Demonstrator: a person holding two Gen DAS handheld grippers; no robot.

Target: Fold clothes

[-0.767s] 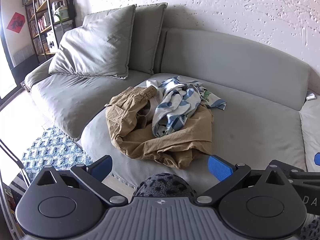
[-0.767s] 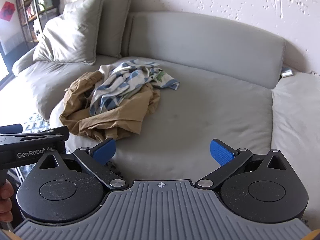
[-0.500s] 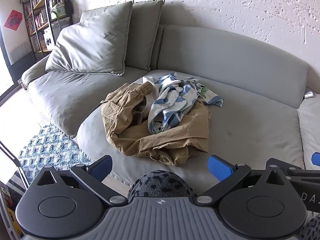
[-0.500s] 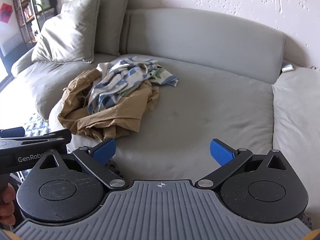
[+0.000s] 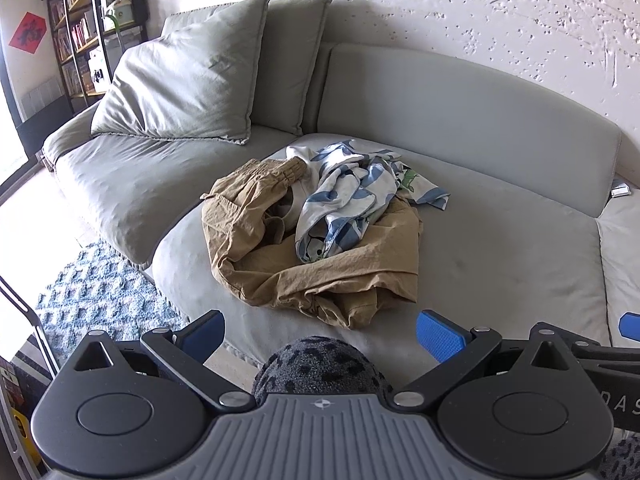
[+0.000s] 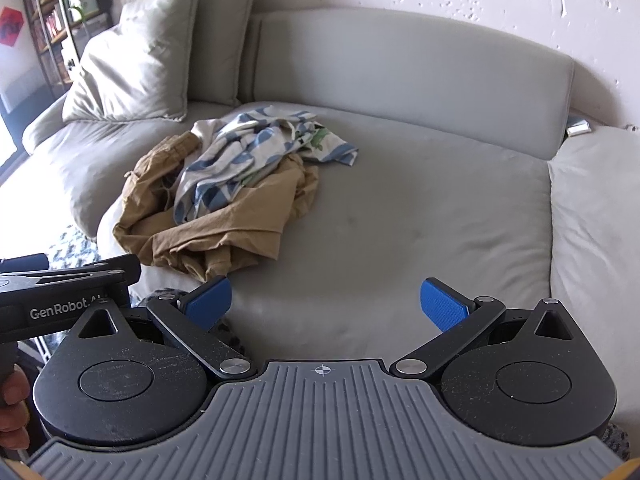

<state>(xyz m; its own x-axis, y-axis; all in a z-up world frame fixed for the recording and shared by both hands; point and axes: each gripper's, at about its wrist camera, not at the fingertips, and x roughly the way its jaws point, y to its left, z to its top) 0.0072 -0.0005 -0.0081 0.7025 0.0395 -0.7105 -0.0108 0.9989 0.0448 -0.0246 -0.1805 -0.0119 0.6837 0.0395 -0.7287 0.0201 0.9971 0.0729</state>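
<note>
Left wrist view: the left hand-held gripper (image 5: 320,330) is spread wide with nothing in it, and the clothes pile sits pretty much dead ahead on the sofa seat (image 5: 500,248). That's crumpled tan pants (image 5: 320,276) with a blue-and-white patterned garment (image 5: 344,204) on top. The pile's near hem is just past the fingertips.

Right wrist view: the right hand-held gripper (image 6: 326,304) is also wide open and empty, but the pile (image 6: 224,200) lies up and off to its left, bare cushion straight ahead. So I'd say the left one is nearer and goes first.
</note>
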